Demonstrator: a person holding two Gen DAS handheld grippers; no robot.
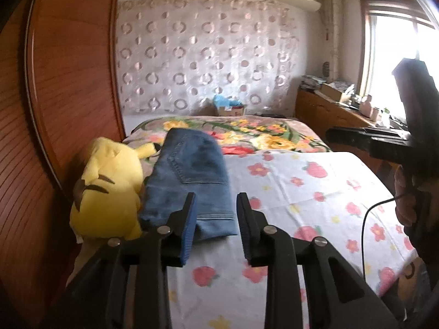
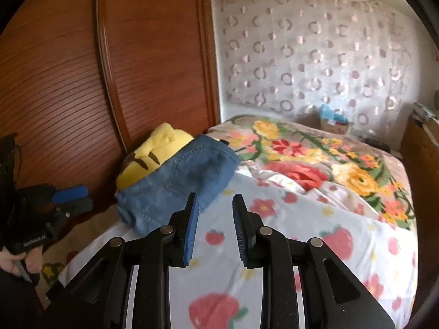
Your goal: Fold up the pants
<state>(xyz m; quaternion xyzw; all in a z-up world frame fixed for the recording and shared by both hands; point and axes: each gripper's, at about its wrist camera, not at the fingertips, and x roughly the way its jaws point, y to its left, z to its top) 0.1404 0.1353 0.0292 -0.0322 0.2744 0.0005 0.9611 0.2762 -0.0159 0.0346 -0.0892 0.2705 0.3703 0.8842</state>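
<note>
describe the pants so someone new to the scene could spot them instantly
Start at the bed with the strawberry-print sheet, then go to its edge beside the wooden wardrobe. The pants lie there folded, against a yellow plush toy: the only blue denim, with a stitched pocket showing.

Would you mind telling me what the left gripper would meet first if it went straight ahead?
Probably the folded jeans: the left gripper, jaws open, points at their near hem, though depth is unclear.
</note>
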